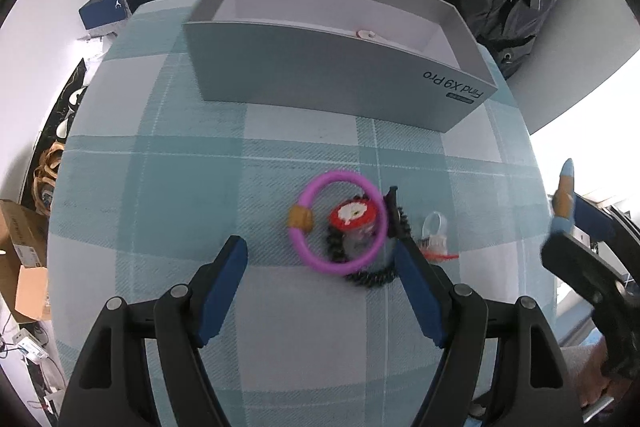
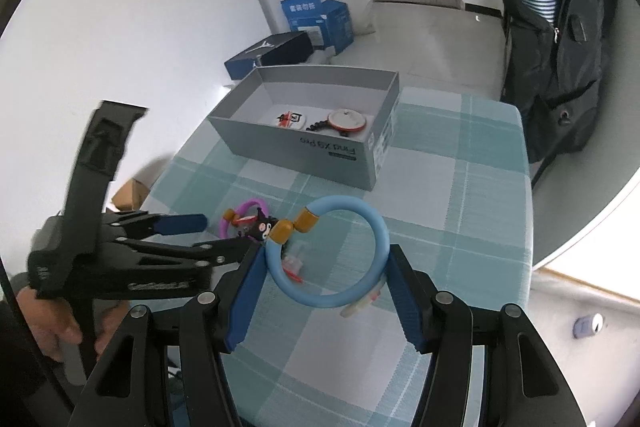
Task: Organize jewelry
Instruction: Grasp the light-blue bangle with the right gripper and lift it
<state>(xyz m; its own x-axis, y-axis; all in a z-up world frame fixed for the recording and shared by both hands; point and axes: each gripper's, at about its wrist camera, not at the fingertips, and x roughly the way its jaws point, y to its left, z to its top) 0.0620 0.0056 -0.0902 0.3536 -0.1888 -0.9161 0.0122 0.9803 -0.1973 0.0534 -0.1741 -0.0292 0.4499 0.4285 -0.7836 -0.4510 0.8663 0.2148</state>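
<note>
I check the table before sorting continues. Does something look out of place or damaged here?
Nothing looks damaged. The only untidy spot is a small heap on the checked cloth: the purple ring lies overlapping a red-topped charm and a black coiled cord. The right gripper holds the blue ring; the grey box stands upright.

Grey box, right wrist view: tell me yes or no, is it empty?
No. The grey box already holds a white tag with red markings and a round red-rimmed piece on its floor.

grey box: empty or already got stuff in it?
Not empty. The right wrist view shows the open grey box holding a white tag with red print and a round red-rimmed piece on its floor.
</note>
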